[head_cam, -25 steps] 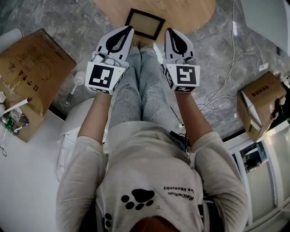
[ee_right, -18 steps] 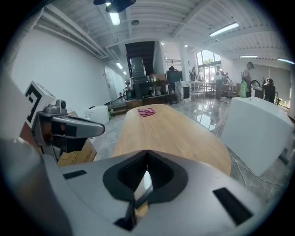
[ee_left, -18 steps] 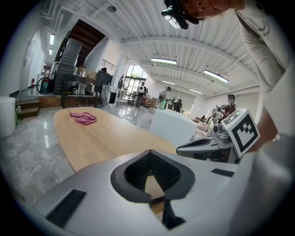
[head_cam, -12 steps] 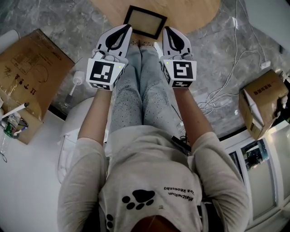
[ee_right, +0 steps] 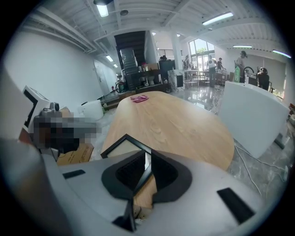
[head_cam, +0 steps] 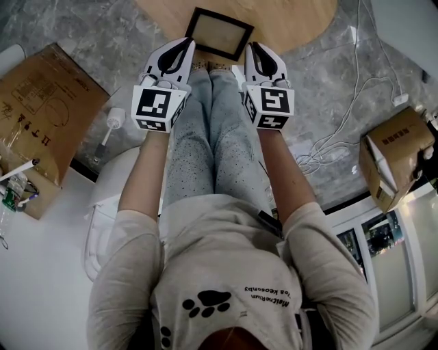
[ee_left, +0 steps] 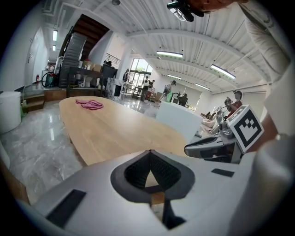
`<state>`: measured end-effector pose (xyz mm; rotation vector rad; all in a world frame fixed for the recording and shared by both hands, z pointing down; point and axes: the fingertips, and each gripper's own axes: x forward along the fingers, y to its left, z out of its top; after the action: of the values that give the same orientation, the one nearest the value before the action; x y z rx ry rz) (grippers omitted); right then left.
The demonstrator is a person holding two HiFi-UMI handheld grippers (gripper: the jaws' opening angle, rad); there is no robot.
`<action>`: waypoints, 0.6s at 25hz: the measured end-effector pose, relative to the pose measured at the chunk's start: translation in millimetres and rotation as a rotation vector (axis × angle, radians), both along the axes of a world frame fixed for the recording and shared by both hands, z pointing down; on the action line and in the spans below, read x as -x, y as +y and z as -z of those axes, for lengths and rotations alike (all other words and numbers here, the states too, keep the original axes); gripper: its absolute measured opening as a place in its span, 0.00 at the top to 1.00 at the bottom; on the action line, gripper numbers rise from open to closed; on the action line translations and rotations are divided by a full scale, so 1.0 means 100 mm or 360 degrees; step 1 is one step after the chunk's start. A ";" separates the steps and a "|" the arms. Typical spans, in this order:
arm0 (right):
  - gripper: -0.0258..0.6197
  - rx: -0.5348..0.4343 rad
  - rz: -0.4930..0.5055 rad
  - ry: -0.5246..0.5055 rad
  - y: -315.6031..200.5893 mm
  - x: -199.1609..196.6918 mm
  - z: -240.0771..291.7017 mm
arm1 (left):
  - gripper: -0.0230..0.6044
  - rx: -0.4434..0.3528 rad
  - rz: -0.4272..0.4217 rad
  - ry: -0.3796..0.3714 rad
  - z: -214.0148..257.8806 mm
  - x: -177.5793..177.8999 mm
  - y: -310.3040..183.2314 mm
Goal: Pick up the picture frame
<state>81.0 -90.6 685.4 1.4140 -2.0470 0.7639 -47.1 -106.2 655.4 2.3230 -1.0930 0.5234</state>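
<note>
One frame (head_cam: 219, 33) flat at table (head_cam: 294, 17) edge, long axis across view, right end nearer. Left gripper (head_cam: 187, 44) pressed together, empty; right gripper (head_cam: 252, 46) jaws just opening, slight gap, nothing pinched.

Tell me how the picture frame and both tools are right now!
Black rectangular picture frame: lying flat on the light wooden table, untouched.
Left tool: shut, empty.
Right tool: jaws have just been opening a crack, nothing between them.
</note>
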 end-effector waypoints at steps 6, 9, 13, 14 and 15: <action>0.83 0.0099 -0.0075 -0.0020 -0.01 -0.03 -0.23 | 0.95 0.0041 0.0012 -0.0026 -0.19 0.05 -0.01; 0.82 0.0157 -0.0098 -0.0043 0.02 -0.01 -0.34 | 0.95 0.0060 -0.0001 -0.0031 -0.25 0.03 -0.01; 0.78 0.0236 -0.0141 -0.0068 0.03 0.02 -0.49 | 0.95 0.0096 -0.0031 -0.0042 -0.34 0.03 0.05; 0.77 0.0253 -0.0156 -0.0066 0.03 0.03 -0.52 | 0.95 0.0103 -0.0032 -0.0044 -0.35 0.04 0.06; 0.77 0.0268 -0.0176 -0.0066 0.03 0.02 -0.55 | 0.95 0.0109 -0.0030 -0.0046 -0.36 0.06 0.07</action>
<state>78.8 -87.7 740.0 1.4348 -1.8978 0.9957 -52.6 -98.9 691.4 2.2751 -1.0505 0.5944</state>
